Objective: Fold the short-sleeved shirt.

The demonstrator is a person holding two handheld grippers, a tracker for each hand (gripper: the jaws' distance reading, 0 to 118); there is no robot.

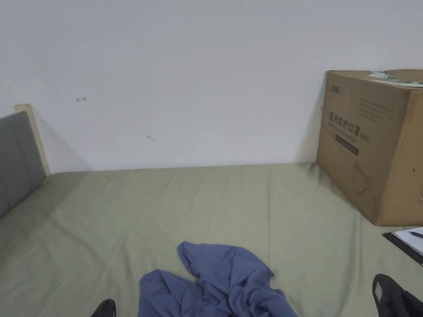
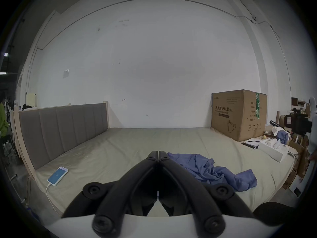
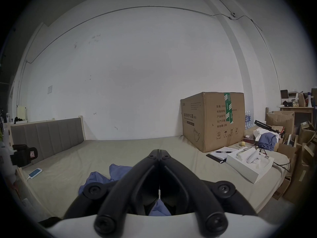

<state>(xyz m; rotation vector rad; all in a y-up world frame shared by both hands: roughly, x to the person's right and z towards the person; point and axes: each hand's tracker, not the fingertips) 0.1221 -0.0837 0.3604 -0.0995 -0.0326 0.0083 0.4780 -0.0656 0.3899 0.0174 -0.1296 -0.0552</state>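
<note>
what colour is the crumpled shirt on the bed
Plain blue, no pattern; the shirt shows best in the left gripper view, lying on the green sheet.

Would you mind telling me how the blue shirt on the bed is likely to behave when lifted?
The blue shirt lies crumpled in soft folds, so it will probably hang limp and drape. It looks thin, likely light. Pushed, it would probably bunch on the bed sheet rather than slide.

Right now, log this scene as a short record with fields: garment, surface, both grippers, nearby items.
garment: blue shirt, crumpled in a heap, not yet folded
surface: bed with green sheet, against a white wall
left gripper: jaws shut, empty, above the bed beside the shirt
right gripper: jaws shut, empty, over the shirt
nearby: cardboard box at the bed's far right; phone on a cable near the grey headboard
</note>
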